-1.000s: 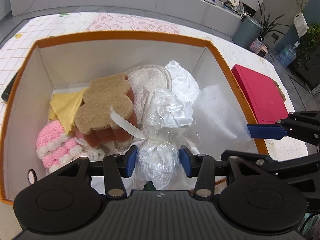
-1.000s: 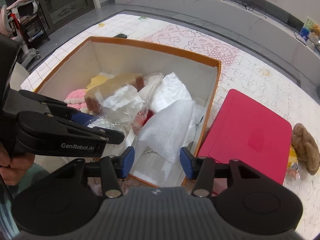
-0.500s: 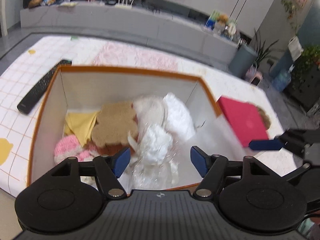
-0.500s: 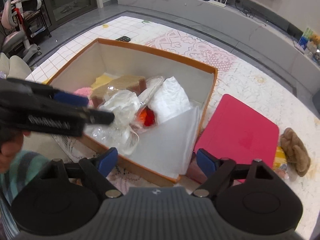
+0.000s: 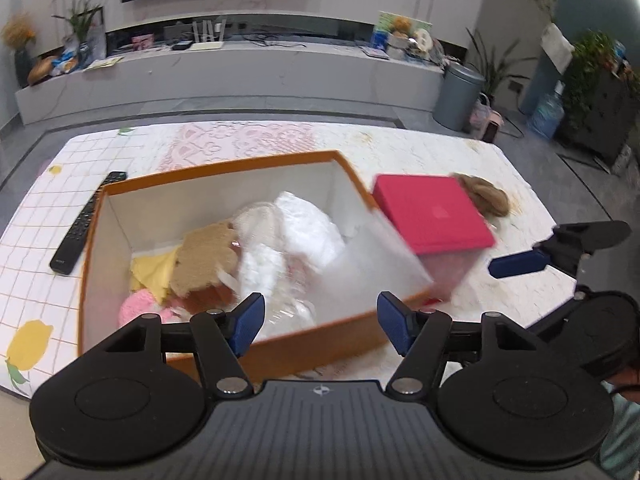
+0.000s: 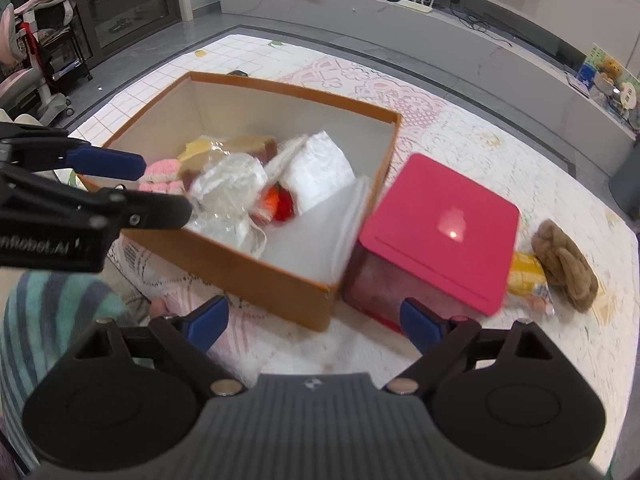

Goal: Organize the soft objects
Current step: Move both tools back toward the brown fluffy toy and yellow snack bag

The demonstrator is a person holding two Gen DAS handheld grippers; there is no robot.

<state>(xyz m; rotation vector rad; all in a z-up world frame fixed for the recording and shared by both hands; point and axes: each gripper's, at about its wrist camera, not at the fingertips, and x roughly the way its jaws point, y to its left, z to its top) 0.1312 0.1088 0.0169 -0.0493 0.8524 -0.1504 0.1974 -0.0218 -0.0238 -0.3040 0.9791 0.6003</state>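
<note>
Both tongs gape wide and carry nothing: left tongs (image 5: 320, 322) hang above the near wall of the orange cardboard box (image 5: 316, 344), right tongs (image 6: 314, 322) hang before its near corner, over the lace-patterned table (image 6: 304, 344). Neither touches anything.

Near, inside the box: a crinkled clear cellophane bundle (image 6: 228, 196) lies against the near wall, topmost in the pile, likely the last thing set in. Beside it, a sheet of white foam wrap (image 6: 320, 236) slopes up the right-hand wall. Something small and orange-red (image 6: 276, 202) shows between the bundle and a folded white cloth (image 6: 316, 170).

Further in: a tan bear-shaped sponge (image 5: 204, 258) rests on a yellow cloth (image 5: 154, 274), with a pink crocheted piece (image 5: 138, 308) in the left near corner. Soft goods are gathered in the one box, loosely heaped, not sorted.

Just right of the box, touching or nearly so: a red-lidded square plastic container (image 6: 436, 228), shut.

Beyond it: a brown knotted plush piece (image 6: 566, 264) on the table, next to a yellow packet (image 6: 524, 274). This plush looks like the remaining soft item; the right tongs sit nearer to it.

Far left: a black remote control (image 5: 86, 224) lies outside the box.
</note>
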